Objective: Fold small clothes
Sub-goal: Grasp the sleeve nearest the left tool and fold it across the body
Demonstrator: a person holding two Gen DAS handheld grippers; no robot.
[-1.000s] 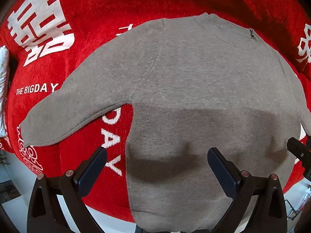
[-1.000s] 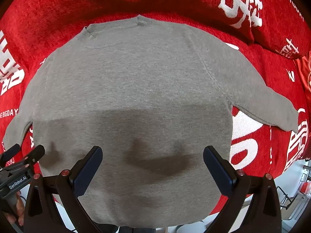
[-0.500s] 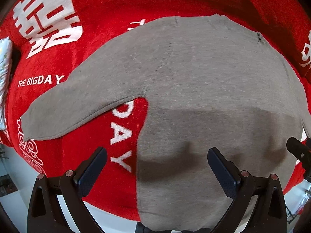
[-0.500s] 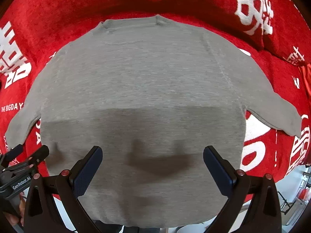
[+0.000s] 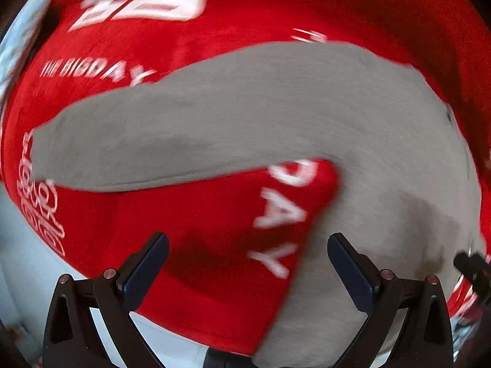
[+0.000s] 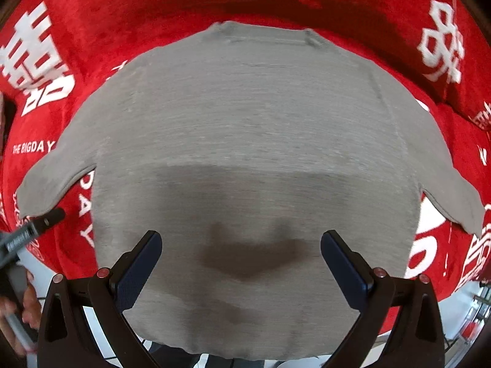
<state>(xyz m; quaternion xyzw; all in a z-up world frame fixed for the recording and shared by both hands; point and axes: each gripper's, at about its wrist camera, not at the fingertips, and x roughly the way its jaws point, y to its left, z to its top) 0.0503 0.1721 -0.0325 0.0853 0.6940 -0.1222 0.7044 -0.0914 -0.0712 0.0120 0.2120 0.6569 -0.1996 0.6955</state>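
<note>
Both my grippers are spread wide, gripping nothing. My right gripper (image 6: 241, 263) hovers over the sweater's (image 6: 245, 141) hem, collar way up at 12 o'clock. My left gripper (image 5: 247, 268) is over the red blanket (image 5: 214, 233), sweater body at 3 o'clock, sleeve (image 5: 147, 144) stretching toward 10.
</note>
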